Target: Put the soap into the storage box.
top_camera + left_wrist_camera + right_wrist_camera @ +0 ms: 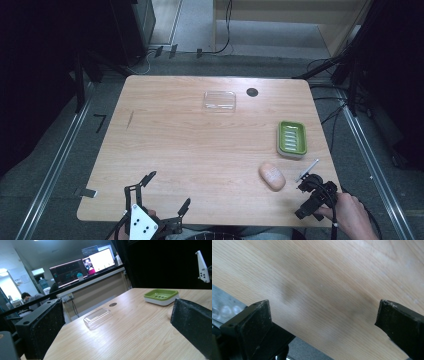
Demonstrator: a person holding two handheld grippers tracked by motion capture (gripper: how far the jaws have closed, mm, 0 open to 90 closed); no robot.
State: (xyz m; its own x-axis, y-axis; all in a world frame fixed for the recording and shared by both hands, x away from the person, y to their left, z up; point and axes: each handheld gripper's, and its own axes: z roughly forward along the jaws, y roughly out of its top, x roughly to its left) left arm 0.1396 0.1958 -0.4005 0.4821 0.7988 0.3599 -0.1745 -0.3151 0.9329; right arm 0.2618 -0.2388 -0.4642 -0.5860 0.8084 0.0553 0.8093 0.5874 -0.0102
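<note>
R gripper (pixel 306 186) jaws wide, empty; soap (pixel 272 176) just beside on its left. Risk: slick bar squirts out if pinched off-centre.

in the high view the person's hand (pixel 354 216) behind the right gripper (pixel 314 192) is cut off by the bottom edge, and so is the left gripper (pixel 162 192) at the light wooden desk's (pixel 200 145) near edge. in the right gripper view the desk's grain is blurred. in the left gripper view the distant monitor screens (pixel 85 263) are too small to read.
</note>
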